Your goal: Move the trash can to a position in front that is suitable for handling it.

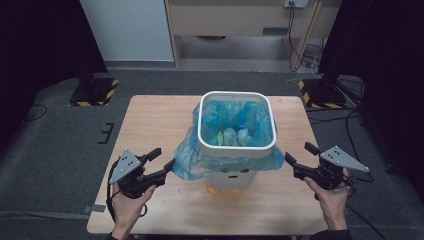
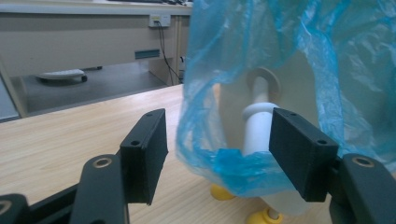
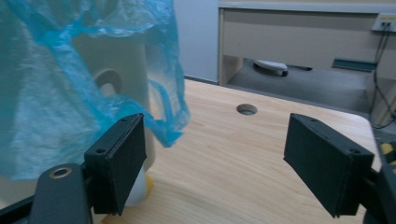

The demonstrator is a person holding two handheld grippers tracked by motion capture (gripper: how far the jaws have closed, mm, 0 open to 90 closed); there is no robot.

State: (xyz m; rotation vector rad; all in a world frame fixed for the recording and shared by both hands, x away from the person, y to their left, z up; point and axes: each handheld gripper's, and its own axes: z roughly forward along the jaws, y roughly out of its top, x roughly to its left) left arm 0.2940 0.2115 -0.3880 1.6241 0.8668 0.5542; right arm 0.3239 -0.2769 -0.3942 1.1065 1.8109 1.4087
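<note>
A white bin [image 1: 236,93] lined with a blue plastic bag [image 1: 192,156] stands mid-table on yellow feet [image 2: 222,191]. Crumpled wrappers [image 1: 231,136] lie inside it. The bag's edge hangs over the rim on both sides. My left gripper [image 1: 164,161] is at the bag's left flap with its jaws apart. In the left gripper view the bag's hem [image 2: 233,165] hangs between the jaws of the left gripper [image 2: 217,140], against the right one only, with a white peg [image 2: 257,126] behind. My right gripper [image 1: 297,152] stands open at the bin's right. There the bag [image 3: 159,107] hangs by the left jaw of the right gripper [image 3: 215,158], which holds nothing.
The wooden table [image 1: 150,125] has a round hole [image 3: 246,109] near its far right. Two stand bases with yellow-black stripes [image 1: 92,92] [image 1: 320,92] sit on the floor behind the table. A cabinet and cables [image 1: 300,50] are farther back.
</note>
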